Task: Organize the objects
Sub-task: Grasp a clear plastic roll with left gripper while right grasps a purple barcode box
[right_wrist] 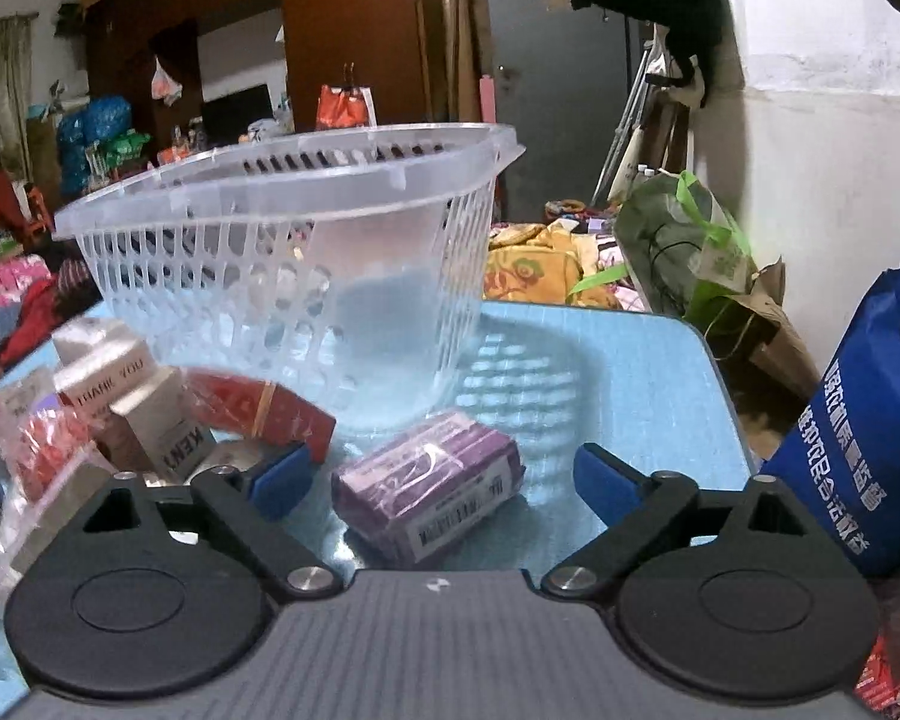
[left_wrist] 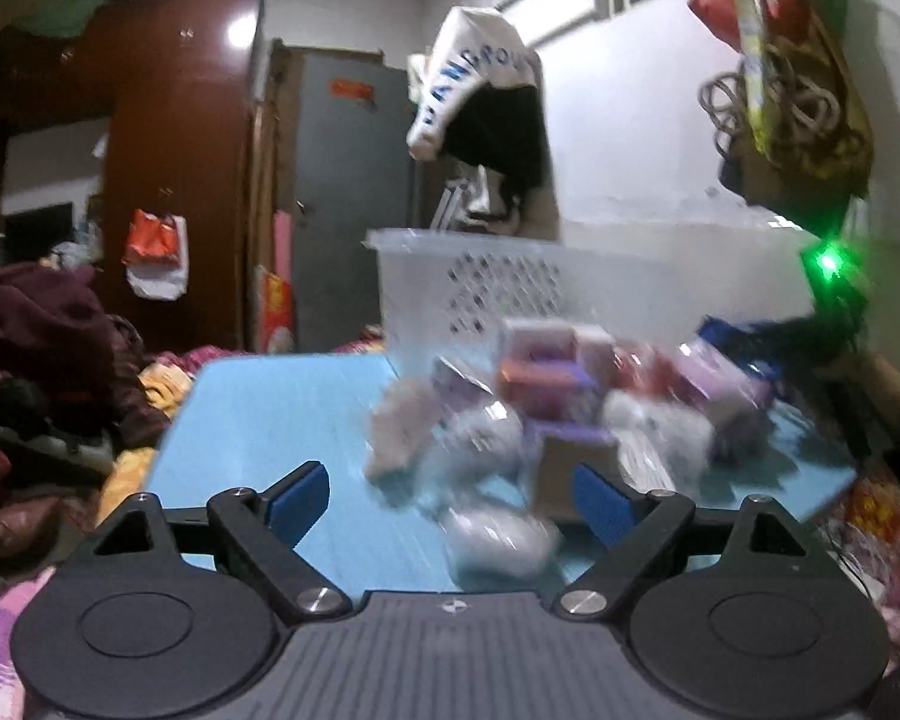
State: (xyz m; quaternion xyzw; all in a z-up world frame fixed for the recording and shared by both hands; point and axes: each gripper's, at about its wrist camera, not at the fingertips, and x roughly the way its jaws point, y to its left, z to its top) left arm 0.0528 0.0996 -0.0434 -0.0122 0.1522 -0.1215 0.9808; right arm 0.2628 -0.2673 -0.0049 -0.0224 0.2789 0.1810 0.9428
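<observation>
Right hand-held gripper [right_wrist: 444, 489], fingers spread wide, flanks a purple packet [right_wrist: 429, 495] before the clear basket [right_wrist: 294, 252]; left hand-held gripper [left_wrist: 450, 501] likewise gapes over the blue worktop [left_wrist: 258, 450].

Dim indoor light; the left wrist view is heavily motion-blurred, the right sharper, both bowed at the edges.

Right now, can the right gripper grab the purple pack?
Probably yes. The right gripper is open, the purple pack lies flat between its fingers, and nothing covers it.
</observation>
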